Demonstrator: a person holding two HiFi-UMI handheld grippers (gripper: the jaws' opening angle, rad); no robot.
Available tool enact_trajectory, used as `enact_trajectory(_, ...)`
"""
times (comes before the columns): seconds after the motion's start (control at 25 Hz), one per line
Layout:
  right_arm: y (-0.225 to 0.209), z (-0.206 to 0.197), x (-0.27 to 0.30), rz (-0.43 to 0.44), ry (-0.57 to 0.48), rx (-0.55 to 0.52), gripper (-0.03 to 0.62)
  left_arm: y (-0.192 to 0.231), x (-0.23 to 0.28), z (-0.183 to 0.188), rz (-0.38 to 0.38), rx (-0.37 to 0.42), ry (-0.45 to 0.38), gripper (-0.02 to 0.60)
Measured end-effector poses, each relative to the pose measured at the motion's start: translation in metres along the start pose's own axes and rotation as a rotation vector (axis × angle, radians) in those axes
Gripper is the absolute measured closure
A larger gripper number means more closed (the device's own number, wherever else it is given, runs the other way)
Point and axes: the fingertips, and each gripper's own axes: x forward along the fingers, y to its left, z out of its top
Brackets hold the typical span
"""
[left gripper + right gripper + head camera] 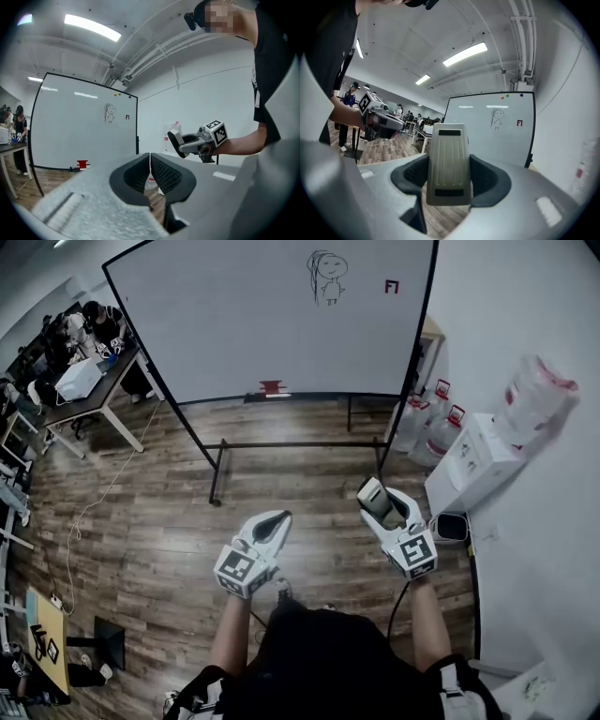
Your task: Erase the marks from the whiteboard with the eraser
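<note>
Clamped between the jaws of my right gripper [450, 182] is the eraser [449, 154]. Its pale ribbed back faces that gripper's camera, and the jaws press on its two long sides. Its long axis runs along the jaws, with the far end aimed ahead toward the whiteboard [272, 315]. I cannot see the wiping face, so I judge it is turned away underneath.

My left gripper [150, 161] has its jaws shut tip to tip with nothing between them. It hangs beside the right one, low over the wooden floor [159, 521].

As for progress, the eraser is in hand, but no wiping shows. The stick-figure drawing [326, 277] and the small red mark [391, 286] both sit high on the board, well apart from the eraser. Closing that gap and all of the rubbing are left.
</note>
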Motion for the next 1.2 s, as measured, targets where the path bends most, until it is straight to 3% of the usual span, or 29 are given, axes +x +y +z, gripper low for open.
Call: enact_trajectory(1.2,-0.006,-0.005,0.009,0.002,0.011,0.021,0.336,0.006,0.006,-0.005,-0.006,-0.013,0.015,0.565)
